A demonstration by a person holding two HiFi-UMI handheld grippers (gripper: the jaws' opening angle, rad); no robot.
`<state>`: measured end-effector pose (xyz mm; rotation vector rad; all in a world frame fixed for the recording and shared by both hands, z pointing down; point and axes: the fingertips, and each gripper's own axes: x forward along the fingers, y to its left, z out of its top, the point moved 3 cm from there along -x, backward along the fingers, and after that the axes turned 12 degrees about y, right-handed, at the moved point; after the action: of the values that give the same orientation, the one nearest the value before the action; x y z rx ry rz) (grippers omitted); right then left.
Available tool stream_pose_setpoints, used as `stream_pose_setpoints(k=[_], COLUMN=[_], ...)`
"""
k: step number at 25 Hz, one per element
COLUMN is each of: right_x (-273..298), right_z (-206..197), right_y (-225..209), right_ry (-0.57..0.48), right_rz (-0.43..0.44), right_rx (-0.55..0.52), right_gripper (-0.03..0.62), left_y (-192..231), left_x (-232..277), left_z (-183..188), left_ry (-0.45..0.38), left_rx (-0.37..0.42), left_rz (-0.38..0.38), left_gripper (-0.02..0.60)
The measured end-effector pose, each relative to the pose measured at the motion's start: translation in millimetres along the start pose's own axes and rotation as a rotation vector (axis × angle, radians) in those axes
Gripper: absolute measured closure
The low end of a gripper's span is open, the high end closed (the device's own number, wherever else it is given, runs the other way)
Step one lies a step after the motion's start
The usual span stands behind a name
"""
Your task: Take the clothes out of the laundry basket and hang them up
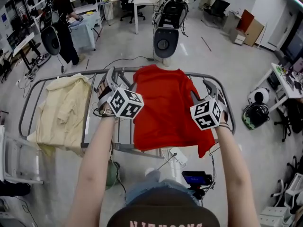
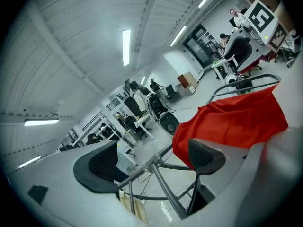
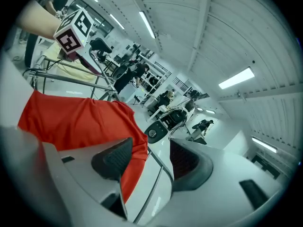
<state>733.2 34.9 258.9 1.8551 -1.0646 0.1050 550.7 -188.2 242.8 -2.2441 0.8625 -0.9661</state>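
A red shirt (image 1: 165, 108) (image 2: 236, 122) (image 3: 80, 122) lies draped over the grey metal drying rack (image 1: 28, 105), its hem hanging off the near rail. A cream shirt (image 1: 64, 110) hangs on the rack's left part. My left gripper (image 1: 113, 79) (image 2: 151, 160) hovers over the rack just left of the red shirt, jaws open, with only rack bars and floor between them. My right gripper (image 1: 207, 91) (image 3: 149, 160) is at the shirt's right edge, also open; the red cloth shows behind its left pad, not between the pads. No laundry basket is in view.
Beyond the rack stands a white and black machine (image 1: 165, 32). A person (image 1: 64, 22) works at a table at the far left. Cables and a black device (image 1: 196, 178) lie on the floor under the rack's near side. Desks and chairs line the right.
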Motion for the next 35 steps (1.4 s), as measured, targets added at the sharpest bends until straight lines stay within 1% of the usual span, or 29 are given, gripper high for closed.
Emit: stream_pose_setpoints(k=[6,11,22,27,32,35], right_x=[-33,-63,-127,-153,-168,-177], right_z=[-7,-21,-63,-73,-82,-82], right_y=[-8,-7,13,9,1,-5], right_ry=[-0.056,-0.085,-0.146,-0.185,-0.216,-0.238], right_rz=[0.002,0.017,0.057,0.048,0.038,0.026], right_rx=[-0.004,0.015,0.046,0.11,0.189,0.24], right_gripper=[0.353,0.353,0.353,0.364,0.384,0.391], left_y=[-3,-12,-48,-52,-61,-60], left_x=[-42,-84,-175,-209,-226,-233], left_z=[4,5,0,-4,-9,-11], left_ry=[-0.013,-0.021,-0.044,-0.092,-0.141,-0.163], left_rx=[-0.058,-0.076,-0.112,-0.189,-0.315,-0.37], left_rz=[0.031,0.06,0.098,0.096,0.053,0.047], left_gripper=[0.138,0.135,0.135,0.135,0.135,0.135])
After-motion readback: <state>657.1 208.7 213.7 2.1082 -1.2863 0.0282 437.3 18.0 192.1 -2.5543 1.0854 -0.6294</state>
